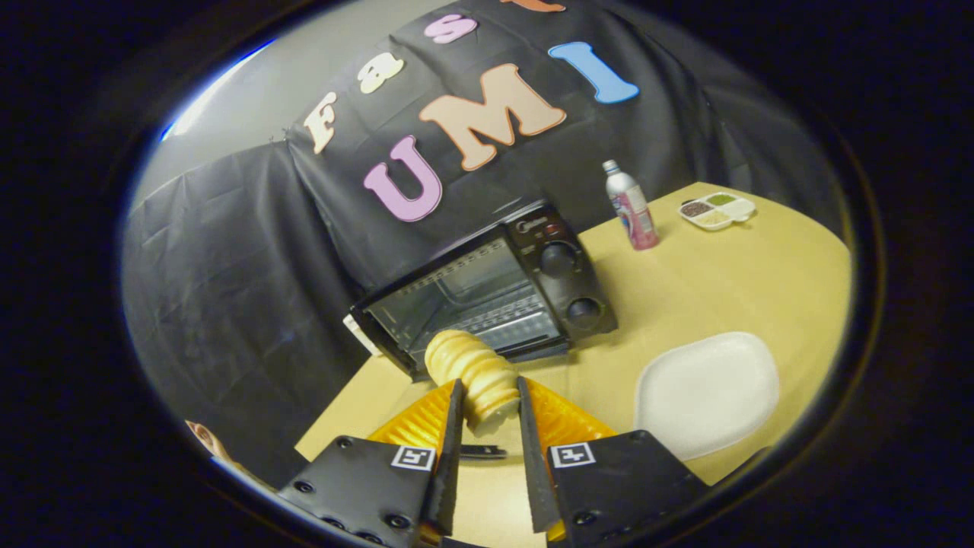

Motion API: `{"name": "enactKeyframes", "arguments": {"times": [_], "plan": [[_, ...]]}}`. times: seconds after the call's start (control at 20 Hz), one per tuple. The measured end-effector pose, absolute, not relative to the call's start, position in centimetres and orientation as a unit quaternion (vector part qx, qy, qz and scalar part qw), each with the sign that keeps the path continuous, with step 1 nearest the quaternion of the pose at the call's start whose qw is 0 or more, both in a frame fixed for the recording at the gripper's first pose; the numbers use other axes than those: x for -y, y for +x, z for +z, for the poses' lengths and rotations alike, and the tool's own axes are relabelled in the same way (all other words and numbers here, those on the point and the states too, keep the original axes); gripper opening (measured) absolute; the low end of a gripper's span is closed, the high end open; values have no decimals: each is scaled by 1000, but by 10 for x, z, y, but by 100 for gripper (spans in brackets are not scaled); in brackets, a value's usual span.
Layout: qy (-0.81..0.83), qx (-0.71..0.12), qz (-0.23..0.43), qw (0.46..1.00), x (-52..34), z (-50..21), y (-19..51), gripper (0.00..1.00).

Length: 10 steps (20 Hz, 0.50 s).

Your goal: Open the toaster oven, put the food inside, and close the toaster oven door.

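Observation:
My gripper (pixel 488 399) is shut on a ridged, pale yellow piece of food (pixel 470 373), which sticks out past the fingertips and hangs above the table. Just beyond it stands the black toaster oven (pixel 494 285) on the tan table (pixel 685 297). The oven door looks dropped open, and the wire rack inside (pixel 502 316) shows. Two round knobs (pixel 558 259) sit on the oven's right panel.
A white plate (pixel 708 392) lies bare on the table to the right of the fingers. Farther back stand a pink and white bottle (pixel 631 205) and a small divided white tray (pixel 717 209) with fillings. A person's hand (pixel 209 441) shows at the left, past the table's edge.

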<state>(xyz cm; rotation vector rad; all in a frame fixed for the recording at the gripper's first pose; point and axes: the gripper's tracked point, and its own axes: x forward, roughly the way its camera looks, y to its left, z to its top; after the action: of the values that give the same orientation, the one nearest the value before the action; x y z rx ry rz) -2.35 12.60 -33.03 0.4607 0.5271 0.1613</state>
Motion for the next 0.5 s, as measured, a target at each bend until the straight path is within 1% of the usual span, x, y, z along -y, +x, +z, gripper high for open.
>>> {"name": "enactKeyframes", "arguments": {"times": [0.1, 0.3, 0.5], "plan": [[227, -272, 76, 932, -144, -340, -6, 40], [251, -293, 51, 921, -164, -361, 28, 40], [281, -269, 7, 921, -166, -360, 66, 40]]}}
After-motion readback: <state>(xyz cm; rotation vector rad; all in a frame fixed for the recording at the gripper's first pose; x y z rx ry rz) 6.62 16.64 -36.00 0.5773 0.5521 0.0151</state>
